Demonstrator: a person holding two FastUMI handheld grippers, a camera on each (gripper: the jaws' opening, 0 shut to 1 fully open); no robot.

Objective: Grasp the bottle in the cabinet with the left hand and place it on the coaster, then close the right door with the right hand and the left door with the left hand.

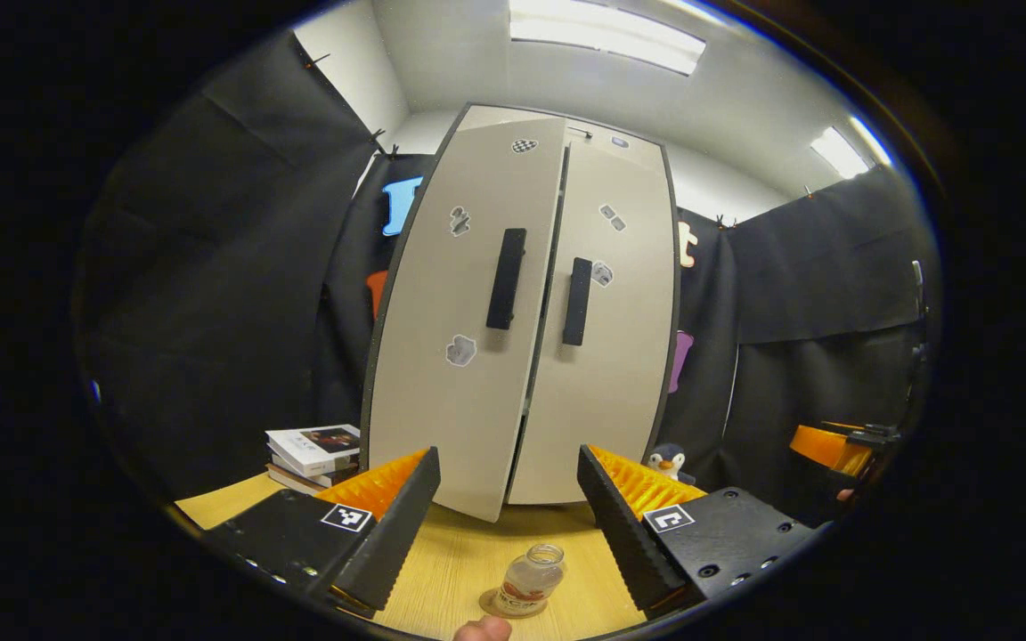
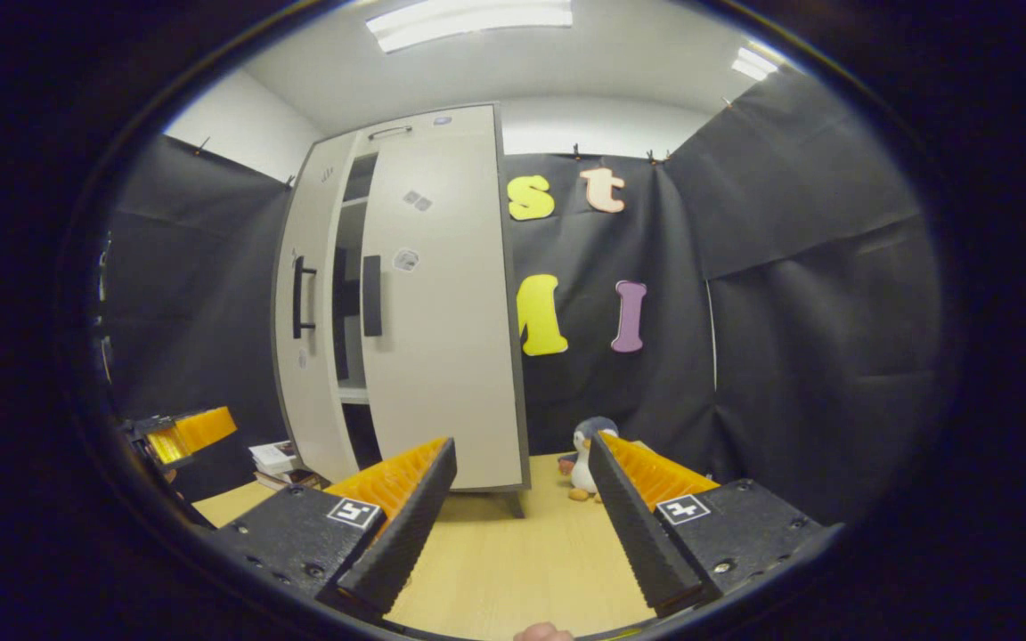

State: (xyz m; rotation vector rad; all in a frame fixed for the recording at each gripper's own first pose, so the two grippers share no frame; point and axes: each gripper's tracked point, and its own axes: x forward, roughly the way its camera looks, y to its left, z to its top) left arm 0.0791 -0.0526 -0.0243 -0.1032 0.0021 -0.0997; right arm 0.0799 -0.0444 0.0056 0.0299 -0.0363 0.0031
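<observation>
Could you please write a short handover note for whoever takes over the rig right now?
Left gripper: jaws open, empty, facing the cabinet.
Right gripper: jaws open, empty, off to the cabinet's right side.
Bottle stands on the coaster on the table: placing is done.
Right door looks nearly closed; left door is ajar.
Left to do: push both doors fully shut.

The coaster (image 1: pixel 513 612) is mostly hidden under the bottle (image 1: pixel 528 582); just a thin edge peeks out. The stickers on the cabinet doors (image 1: pixel 462 349) are too small to make out. The stack of books (image 1: pixel 313 454) is partly behind the left gripper (image 1: pixel 506 516). In the right gripper view, the toy penguin (image 2: pixel 586 463) is half hidden behind a finger (image 2: pixel 633 516). The inside of the cabinet (image 2: pixel 348 294) shows through a narrow gap.
</observation>
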